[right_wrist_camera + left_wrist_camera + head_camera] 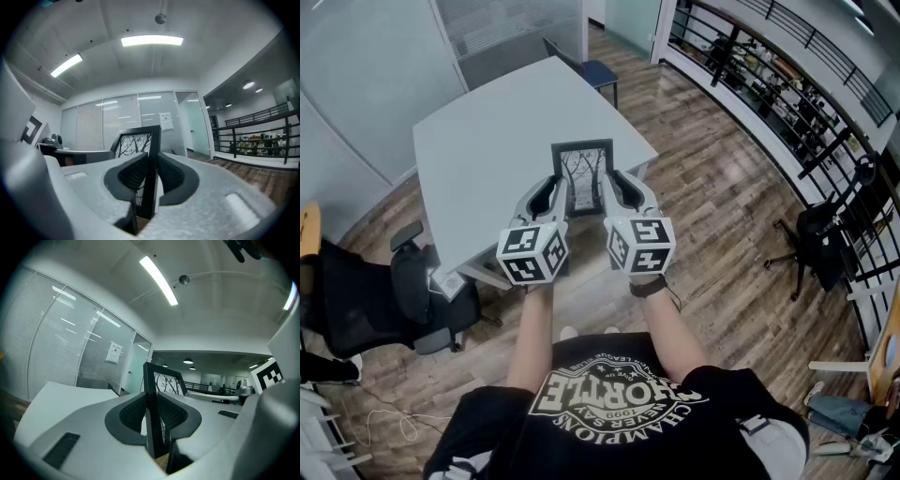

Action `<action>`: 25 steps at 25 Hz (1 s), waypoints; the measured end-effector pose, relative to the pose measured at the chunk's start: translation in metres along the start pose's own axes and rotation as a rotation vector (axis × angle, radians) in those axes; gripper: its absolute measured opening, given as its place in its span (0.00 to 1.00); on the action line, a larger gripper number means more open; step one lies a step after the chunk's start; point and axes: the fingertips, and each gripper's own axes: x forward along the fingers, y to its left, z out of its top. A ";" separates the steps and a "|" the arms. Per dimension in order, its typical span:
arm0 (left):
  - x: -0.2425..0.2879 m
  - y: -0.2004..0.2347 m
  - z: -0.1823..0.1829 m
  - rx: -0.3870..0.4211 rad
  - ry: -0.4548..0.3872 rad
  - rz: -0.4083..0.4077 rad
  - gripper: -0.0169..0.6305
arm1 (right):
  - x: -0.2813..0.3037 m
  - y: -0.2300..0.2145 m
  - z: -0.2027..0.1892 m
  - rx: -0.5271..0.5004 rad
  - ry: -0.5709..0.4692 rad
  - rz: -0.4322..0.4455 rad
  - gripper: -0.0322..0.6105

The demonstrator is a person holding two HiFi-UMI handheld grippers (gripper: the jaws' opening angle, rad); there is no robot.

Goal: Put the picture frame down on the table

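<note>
far left: black office chair [398,300] on the wood floor [722,206], just beside the near corner of the table [478,141]

table is pale grey, with a blue chair [600,73] at its far side and a glass wall [356,56] behind it

left gripper [553,192]: jaws closed onto the left side bar of the picture frame [582,173], nothing else in them. left gripper view confirms it: gripper [151,409] has its ribbed black pads [132,412] pressed on both faces of the frame [165,380] edge, gap only as wide as the bar

frame: black, with a bare-tree print that faces up toward the head camera. it sits between the two grippers and over the table's near edge, on the person's side. can't tell from any view whether its bottom edge touches the tabletop

right gripper [614,190]: same story on the frame's right side bar. in the right gripper view the gripper [150,176] pads [172,176] clamp the frame [133,143] edge from both sides, so it has a firm hold on the frame only

both marker cubes point back at the person, with both forearms under them

right: black chair [817,246] on the floor, well apart from the table. a dark railing [787,84] curves along the right side
</note>
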 end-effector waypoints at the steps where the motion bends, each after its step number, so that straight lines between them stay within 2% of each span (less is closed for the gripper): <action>1: 0.001 -0.004 0.000 0.001 -0.001 0.000 0.15 | -0.002 -0.003 0.001 0.003 0.000 0.000 0.15; 13: 0.008 -0.055 -0.019 -0.007 0.006 0.027 0.15 | -0.036 -0.046 -0.005 0.027 0.010 0.021 0.15; 20: 0.008 -0.058 -0.023 -0.002 0.018 0.052 0.15 | -0.037 -0.049 -0.009 0.039 0.012 0.038 0.15; 25: 0.037 -0.043 -0.027 -0.001 0.022 0.057 0.15 | -0.007 -0.063 -0.015 0.057 0.014 0.035 0.15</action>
